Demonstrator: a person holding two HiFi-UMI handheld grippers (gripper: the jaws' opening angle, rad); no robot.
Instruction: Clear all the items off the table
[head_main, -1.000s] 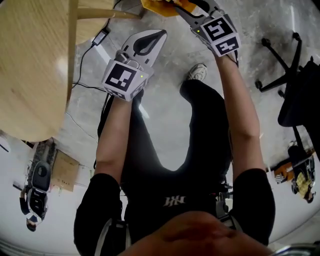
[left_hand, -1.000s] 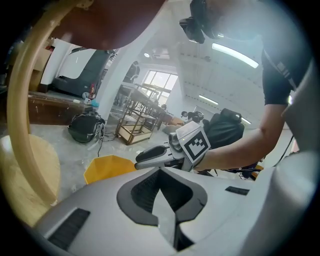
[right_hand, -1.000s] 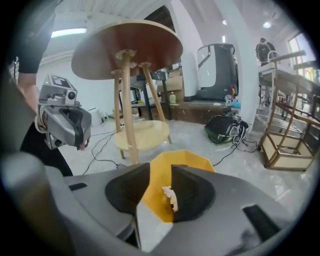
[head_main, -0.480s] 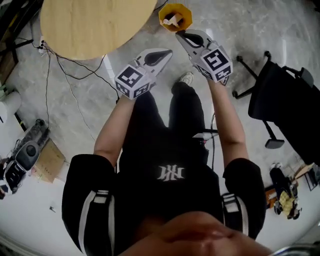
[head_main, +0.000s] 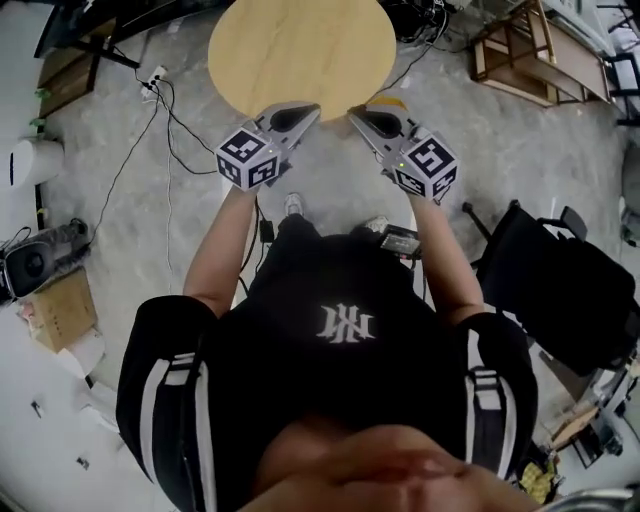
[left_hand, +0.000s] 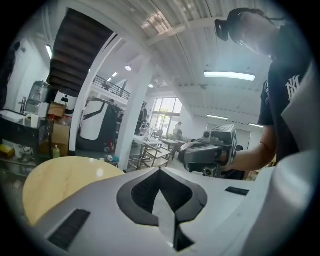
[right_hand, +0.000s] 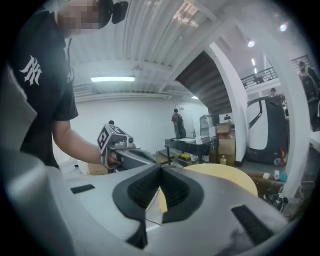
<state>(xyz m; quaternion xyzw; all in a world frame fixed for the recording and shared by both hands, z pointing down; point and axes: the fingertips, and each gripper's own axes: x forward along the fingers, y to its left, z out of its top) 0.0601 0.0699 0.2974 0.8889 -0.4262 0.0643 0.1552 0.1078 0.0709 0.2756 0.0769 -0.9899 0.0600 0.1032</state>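
Table (head_main: 300, 45) sits just ahead, round and wooden. Left hand-held gripper (head_main: 306, 110) and right hand-held gripper (head_main: 357, 113) hover by its near edge, each pressed together on nothing.

Smooth pale wood with a soft sheen tops the round table (head_main: 300, 50), which stands on a mottled grey floor (head_main: 500, 150) that looks like polished concrete. The left gripper (head_main: 312, 107) and right gripper (head_main: 352, 113) have matt grey plastic shells, and their pads (right_hand: 175, 190) are black and ribbed. The person's shirt (head_main: 340, 370) is black cloth, and the box (head_main: 62, 310) is plain brown cardboard.
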